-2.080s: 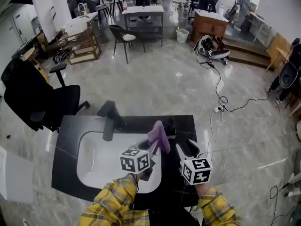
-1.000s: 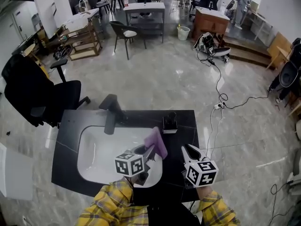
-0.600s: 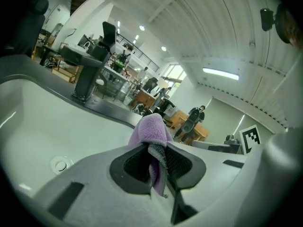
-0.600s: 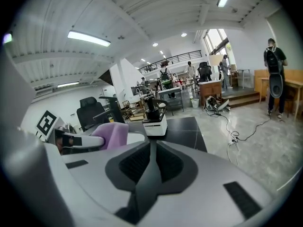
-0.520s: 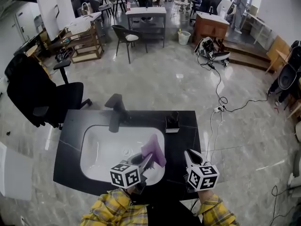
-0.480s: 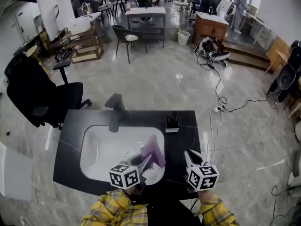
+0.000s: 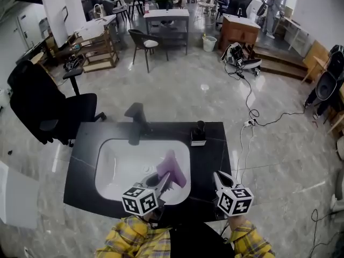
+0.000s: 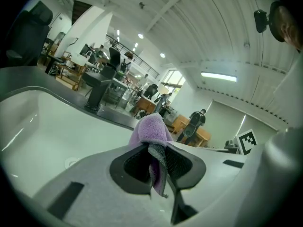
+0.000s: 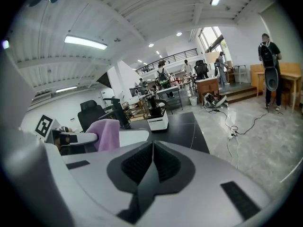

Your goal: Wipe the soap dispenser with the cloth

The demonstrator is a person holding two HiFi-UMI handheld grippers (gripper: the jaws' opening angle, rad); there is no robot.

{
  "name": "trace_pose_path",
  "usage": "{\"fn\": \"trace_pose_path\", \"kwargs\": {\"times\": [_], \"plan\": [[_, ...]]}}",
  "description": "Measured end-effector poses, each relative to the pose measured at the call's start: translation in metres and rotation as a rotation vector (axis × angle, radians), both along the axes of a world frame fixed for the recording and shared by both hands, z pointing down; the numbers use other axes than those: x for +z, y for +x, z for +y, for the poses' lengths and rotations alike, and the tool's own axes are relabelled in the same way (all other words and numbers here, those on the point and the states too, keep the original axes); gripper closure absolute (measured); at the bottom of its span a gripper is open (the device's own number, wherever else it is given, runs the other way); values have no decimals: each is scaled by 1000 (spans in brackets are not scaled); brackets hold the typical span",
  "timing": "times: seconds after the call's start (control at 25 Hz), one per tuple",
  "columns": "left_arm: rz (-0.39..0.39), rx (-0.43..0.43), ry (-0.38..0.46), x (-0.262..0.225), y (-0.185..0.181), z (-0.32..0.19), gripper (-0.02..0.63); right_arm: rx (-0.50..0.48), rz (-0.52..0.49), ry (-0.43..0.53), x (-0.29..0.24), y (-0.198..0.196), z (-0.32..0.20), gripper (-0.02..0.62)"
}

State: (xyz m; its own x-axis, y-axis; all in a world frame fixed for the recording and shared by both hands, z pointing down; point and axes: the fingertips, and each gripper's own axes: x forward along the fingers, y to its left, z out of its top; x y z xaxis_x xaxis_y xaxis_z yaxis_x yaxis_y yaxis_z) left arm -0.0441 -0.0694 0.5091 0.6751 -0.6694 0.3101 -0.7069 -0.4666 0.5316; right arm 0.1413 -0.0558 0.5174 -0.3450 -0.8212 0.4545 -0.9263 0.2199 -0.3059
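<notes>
Cloth point(image 8: 150, 129) pinched in left claw point(image 8: 157, 161); soap dispenser point(image 7: 199, 134) apart.

My head camera sits high above the glossy black stone surface point(image 7: 212, 149) and faces steeply down, taking in the whole white oval basin point(image 7: 121, 165) and the hall floor beyond. The left gripper point(image 7: 165, 179) camera rides low, close behind its fingers point(image 8: 128, 167), looking across the basin at the black angular faucet point(image 8: 97, 91). The right gripper point(image 7: 219, 177) camera looks along its fingers point(image 9: 137, 164) over the surface towards the black-and-white boxy soap dispenser point(image 9: 156, 117). All three views share the faucet and the purple fleece cloth point(image 8: 150, 129). The dispenser shows only from the head and right gripper views.
</notes>
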Motion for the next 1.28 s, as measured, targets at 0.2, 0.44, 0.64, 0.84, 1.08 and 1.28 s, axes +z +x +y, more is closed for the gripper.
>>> {"fn": "trace_pose_path", "kwargs": {"times": [0.2,0.44,0.64,0.84,1.08,1.28], "plan": [[-5,3,1,1,-5,7,541,-2,0,-11,4,-4,11,588],[-2,2,-14,4,-8,11,541,-11,6,-21,5,-6,13,589],[7,1,-37,10,-7,14,541,-19,12,-20,5,-9,15,591],[7,15,-44,14,-2,18,541,-14,-4,-27,7,-8,15,591],[10,27,-63,18,3,18,541,-16,-12,-35,7,-9,14,591],[8,21,-76,22,3,14,541,-24,-14,-36,6,-10,12,591]]}}
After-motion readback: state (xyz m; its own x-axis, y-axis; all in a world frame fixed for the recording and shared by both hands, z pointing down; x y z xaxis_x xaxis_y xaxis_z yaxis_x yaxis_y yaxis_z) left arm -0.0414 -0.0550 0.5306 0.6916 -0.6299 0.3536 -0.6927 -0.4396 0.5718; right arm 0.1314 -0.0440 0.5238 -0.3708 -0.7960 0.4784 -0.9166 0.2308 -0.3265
